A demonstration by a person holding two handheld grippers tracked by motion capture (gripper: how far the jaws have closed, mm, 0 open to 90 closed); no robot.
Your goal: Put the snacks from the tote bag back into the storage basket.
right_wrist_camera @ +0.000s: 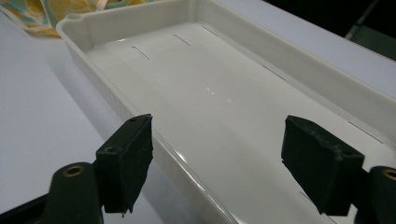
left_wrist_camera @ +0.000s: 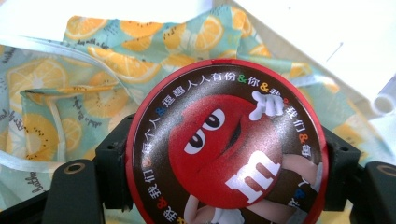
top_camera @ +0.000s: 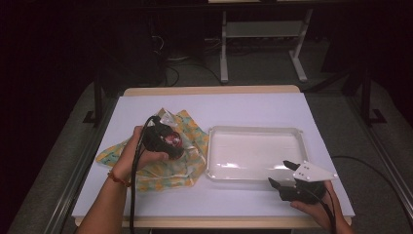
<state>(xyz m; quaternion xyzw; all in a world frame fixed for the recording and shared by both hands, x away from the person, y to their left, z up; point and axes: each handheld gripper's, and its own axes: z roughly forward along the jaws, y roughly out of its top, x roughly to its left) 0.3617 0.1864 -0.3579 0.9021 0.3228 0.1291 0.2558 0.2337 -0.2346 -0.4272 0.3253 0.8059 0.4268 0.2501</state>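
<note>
A: Tin (left_wrist_camera: 226,142), round, red-rimmed, its lid printed with a red cartoon candy figure. Where is it?

B: Clamped between the jaws of the left gripper (top_camera: 168,141), one jaw at 9 o'clock and one at 3 o'clock of the lid in the left gripper view. In the high view it is held above the cloth (top_camera: 160,165), at about 9 o'clock on the counter (top_camera: 243,105).

A: And the cloth?

B: Pale teal with orange-slice print, crumpled, lying just beside the tray (top_camera: 256,153), at the tray's 9 o'clock.

A: The right gripper (top_camera: 284,174)?

B: Its jaws stand wide apart, gripping nothing, over the near edge of the tray (right_wrist_camera: 261,93), at about 5 o'clock on the counter. That white tray is shallow and rectangular.
</note>
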